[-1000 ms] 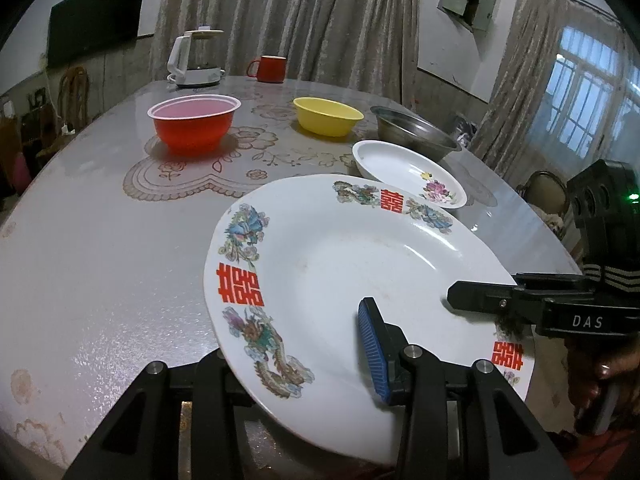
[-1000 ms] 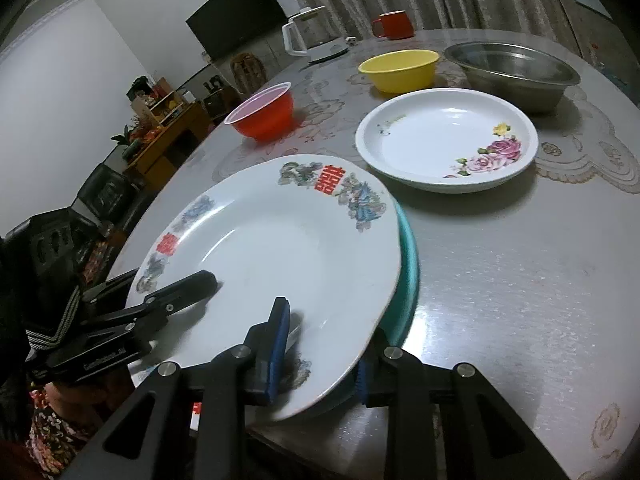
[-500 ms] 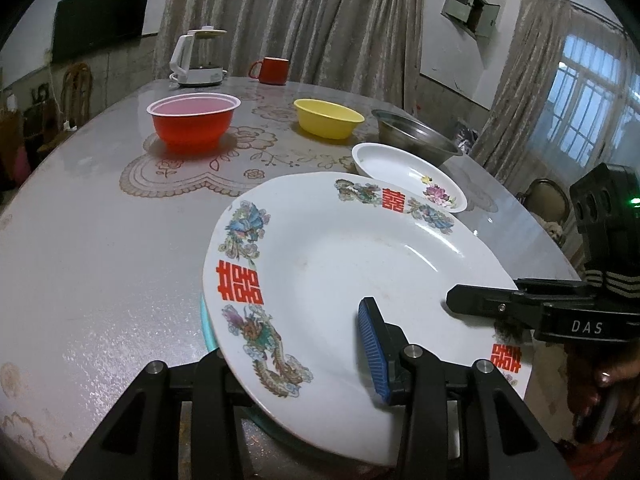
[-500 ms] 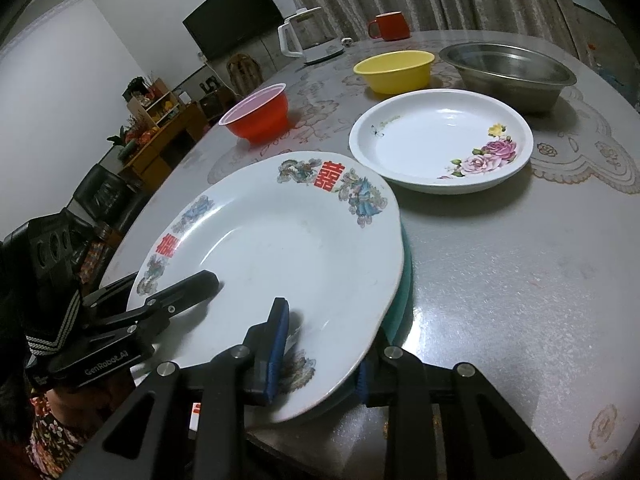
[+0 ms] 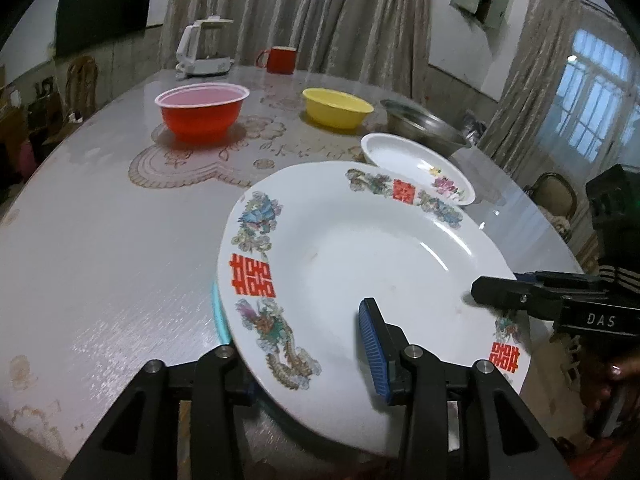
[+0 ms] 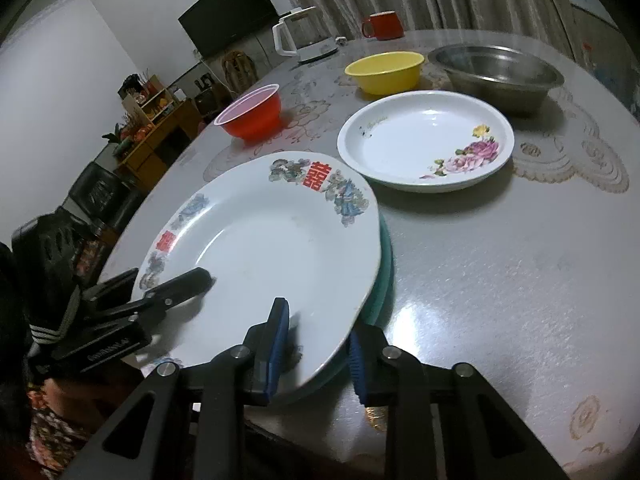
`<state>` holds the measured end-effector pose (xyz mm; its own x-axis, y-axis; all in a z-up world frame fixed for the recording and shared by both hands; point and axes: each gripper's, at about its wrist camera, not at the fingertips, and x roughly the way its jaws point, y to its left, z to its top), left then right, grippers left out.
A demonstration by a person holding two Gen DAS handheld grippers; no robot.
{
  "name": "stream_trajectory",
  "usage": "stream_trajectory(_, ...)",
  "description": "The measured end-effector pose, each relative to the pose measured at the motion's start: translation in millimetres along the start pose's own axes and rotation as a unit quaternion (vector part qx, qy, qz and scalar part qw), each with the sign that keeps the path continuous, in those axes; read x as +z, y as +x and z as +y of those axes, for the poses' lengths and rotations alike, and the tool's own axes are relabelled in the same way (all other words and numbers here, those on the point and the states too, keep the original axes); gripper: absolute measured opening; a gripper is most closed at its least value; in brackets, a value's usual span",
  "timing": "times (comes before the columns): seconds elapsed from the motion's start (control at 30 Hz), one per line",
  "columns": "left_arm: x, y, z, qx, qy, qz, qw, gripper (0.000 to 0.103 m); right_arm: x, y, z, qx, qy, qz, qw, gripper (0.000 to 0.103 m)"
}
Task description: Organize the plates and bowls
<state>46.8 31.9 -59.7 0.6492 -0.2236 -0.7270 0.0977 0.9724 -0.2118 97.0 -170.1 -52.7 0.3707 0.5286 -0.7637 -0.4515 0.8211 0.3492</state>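
A large white plate [image 5: 360, 256] with dragon patterns and red characters lies tilted on top of a teal plate [image 6: 386, 264] at the table's near edge. My left gripper [image 5: 308, 356] is shut on its near rim, with one blue pad [image 5: 372, 344] on the upper face and the other finger hidden beneath. My right gripper [image 6: 318, 336] has the rims of both plates between its jaws, which are closing. One of its pads [image 6: 278, 340] rests on the white plate and the other sits under the teal rim. Each gripper shows in the other's view, at opposite sides of the plate.
A smaller white plate [image 6: 424, 140] with pink flowers sits just beyond. Behind it are a steel bowl [image 6: 496, 72], a yellow bowl [image 5: 336, 108] and a red bowl [image 5: 200, 112]. A white kettle [image 5: 204, 48] and a red mug [image 5: 280, 60] stand at the table's far edge.
The white plate has settled a little lower over the teal plate, whose rim now shows at its left edge. The right gripper's jaws have narrowed slightly. Both hands stay put.
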Motion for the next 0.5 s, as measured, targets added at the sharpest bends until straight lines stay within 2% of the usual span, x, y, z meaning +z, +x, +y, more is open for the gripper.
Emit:
stream_trajectory(0.1, -1.6, -2.3, -0.9, 0.011, 0.009, 0.013, 0.9998, 0.044, 0.7, 0.5, -1.7, 0.002, -0.001, 0.001, 1.0, 0.025)
stream_trajectory(0.2, -3.5, -5.8, 2.8, 0.004, -0.002, 0.02, 0.9998, 0.044, 0.6, 0.3, -3.3, 0.001, -0.002, 0.0, 1.0, 0.024)
stream_trajectory(0.37, -5.7, -10.4, 2.9, 0.006, -0.003, 0.016, 0.9998, 0.043, -0.3, -0.1, -5.9, 0.007, 0.005, -0.002, 1.0, 0.023)
stream_trajectory(0.5, -4.1, -9.2, 6.6, 0.015, -0.011, 0.017, 0.9997, 0.035, -1.2, -2.9, -7.4, 0.013, 0.012, 0.001, 1.0, 0.023)
